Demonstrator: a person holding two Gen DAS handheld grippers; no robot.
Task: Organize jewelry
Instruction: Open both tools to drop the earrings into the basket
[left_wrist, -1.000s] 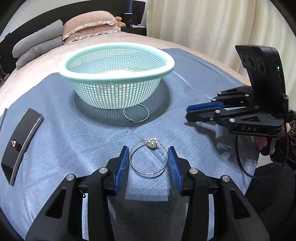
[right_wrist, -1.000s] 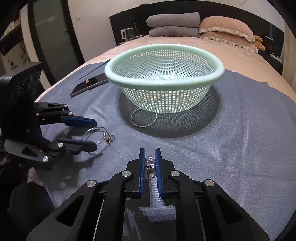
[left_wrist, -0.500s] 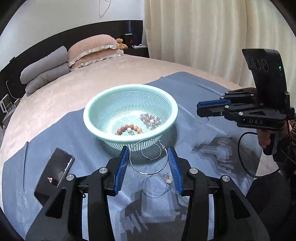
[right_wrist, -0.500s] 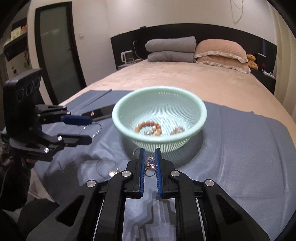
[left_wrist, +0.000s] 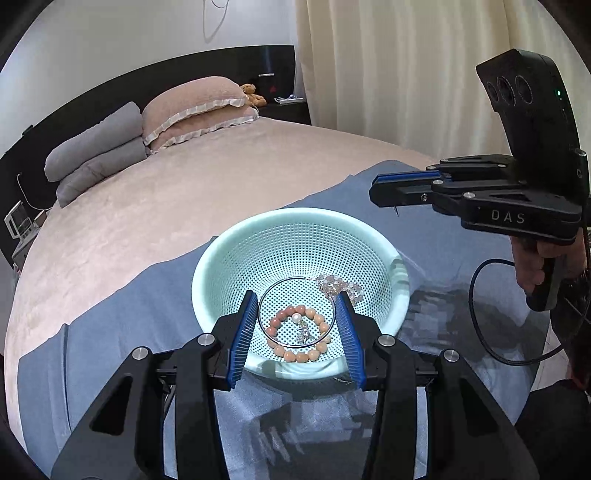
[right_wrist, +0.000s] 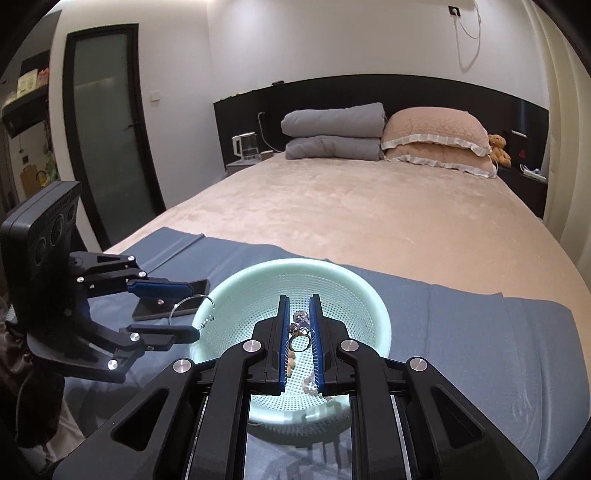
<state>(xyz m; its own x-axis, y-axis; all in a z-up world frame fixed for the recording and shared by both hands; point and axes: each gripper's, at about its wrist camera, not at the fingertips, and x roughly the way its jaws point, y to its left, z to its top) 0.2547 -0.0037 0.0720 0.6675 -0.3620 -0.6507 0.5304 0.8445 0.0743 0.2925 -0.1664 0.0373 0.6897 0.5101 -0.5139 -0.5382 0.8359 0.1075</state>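
Observation:
My left gripper (left_wrist: 296, 301) is shut on a thin silver hoop bangle (left_wrist: 264, 295) and holds it above the mint-green mesh basket (left_wrist: 229, 254). A pink bead bracelet (left_wrist: 291, 355) and a pale crystal piece (left_wrist: 334, 286) lie in the basket. My right gripper (right_wrist: 300, 306) is shut on a ring with a stone cluster (right_wrist: 300, 325), also above the basket (right_wrist: 354, 295). The right gripper shows in the left wrist view (left_wrist: 376, 186), the left gripper in the right wrist view (right_wrist: 197, 310) with the bangle (right_wrist: 192, 300).
The basket stands on a blue-grey cloth (left_wrist: 110, 332) spread over a beige bed (right_wrist: 351, 206). A black phone (right_wrist: 162, 308) lies on the cloth left of the basket. Pillows (right_wrist: 436, 140) and a folded grey blanket (right_wrist: 332, 136) sit at the headboard.
Both grippers rose off the cloth with their jewelry and moved forward over the basket. The left lifted the bangle; the right carried the ring.

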